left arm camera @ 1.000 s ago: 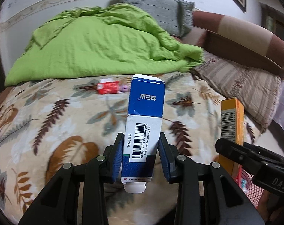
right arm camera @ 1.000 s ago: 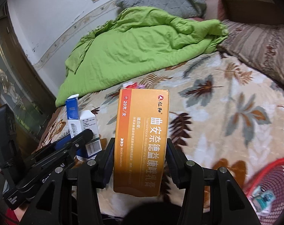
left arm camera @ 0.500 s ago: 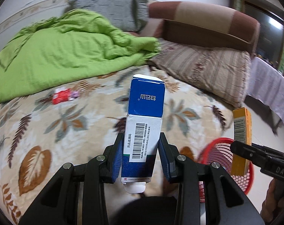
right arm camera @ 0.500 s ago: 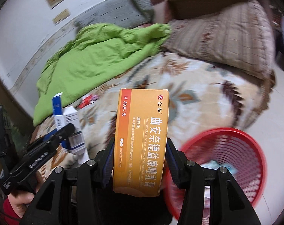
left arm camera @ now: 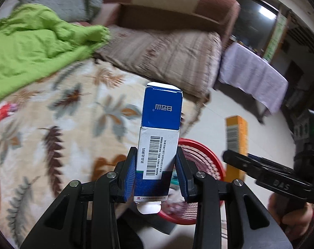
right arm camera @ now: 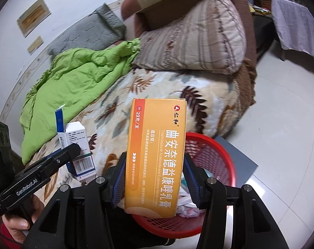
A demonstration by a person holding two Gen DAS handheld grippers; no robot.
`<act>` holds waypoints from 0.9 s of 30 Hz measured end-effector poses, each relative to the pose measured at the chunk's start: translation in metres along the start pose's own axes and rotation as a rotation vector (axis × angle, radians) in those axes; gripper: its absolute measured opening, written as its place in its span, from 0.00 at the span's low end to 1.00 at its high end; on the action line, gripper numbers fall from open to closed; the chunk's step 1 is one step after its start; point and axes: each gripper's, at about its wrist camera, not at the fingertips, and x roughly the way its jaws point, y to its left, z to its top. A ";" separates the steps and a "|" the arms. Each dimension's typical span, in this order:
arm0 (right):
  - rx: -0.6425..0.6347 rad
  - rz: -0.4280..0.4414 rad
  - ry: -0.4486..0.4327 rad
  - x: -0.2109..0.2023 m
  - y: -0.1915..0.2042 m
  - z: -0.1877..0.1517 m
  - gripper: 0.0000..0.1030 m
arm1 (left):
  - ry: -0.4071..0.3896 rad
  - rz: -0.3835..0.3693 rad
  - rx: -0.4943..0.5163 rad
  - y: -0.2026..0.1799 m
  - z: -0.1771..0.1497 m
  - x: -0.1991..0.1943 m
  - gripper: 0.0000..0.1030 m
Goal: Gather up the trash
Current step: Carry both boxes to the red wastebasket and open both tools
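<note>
Trash in your grippers is two medicine cartons. Your left gripper point(left arm camera: 155, 152) is closed on the blue and white box point(left arm camera: 160, 137). Both blue pads press on its lower part, and the box stands upright with the barcode toward the camera. A white flap hangs out at its bottom end.

Your right gripper point(right arm camera: 155, 156) has the orange box point(right arm camera: 159, 124) upright between its jaws. These jaws have just been opening a little, but the box sits between the pads, and the left pad touches its edge.

Behind and below the orange box you see the red basket point(right arm camera: 211, 155). It stands on the pale tiled floor point(right arm camera: 281, 124), just beside the corner of the bed. Some pale wrappers lie inside it. In the left wrist view the basket is low, behind the blue and white box.

One more piece, a small red wrapper point(left arm camera: 3, 112), lies on the leaf-patterned blanket point(left arm camera: 53, 114), near the green quilt point(left arm camera: 32, 47); it is blurred.

Your left hand point(right arm camera: 16, 224) shows at the lower left edge of the right wrist view.
</note>
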 end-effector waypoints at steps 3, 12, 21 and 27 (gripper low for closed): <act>0.031 -0.016 0.018 0.006 -0.014 -0.003 0.56 | 0.040 -0.027 0.025 -0.014 -0.004 0.018 0.33; 0.090 -0.044 0.061 0.023 -0.036 -0.007 0.59 | 0.124 -0.073 0.043 -0.025 -0.007 0.054 0.41; 0.093 -0.100 0.041 0.019 -0.036 -0.005 0.67 | 0.092 -0.060 0.047 -0.020 -0.006 0.049 0.63; 0.063 -0.304 -0.054 0.004 -0.017 -0.007 0.78 | 0.013 -0.015 0.106 -0.022 -0.010 0.023 0.76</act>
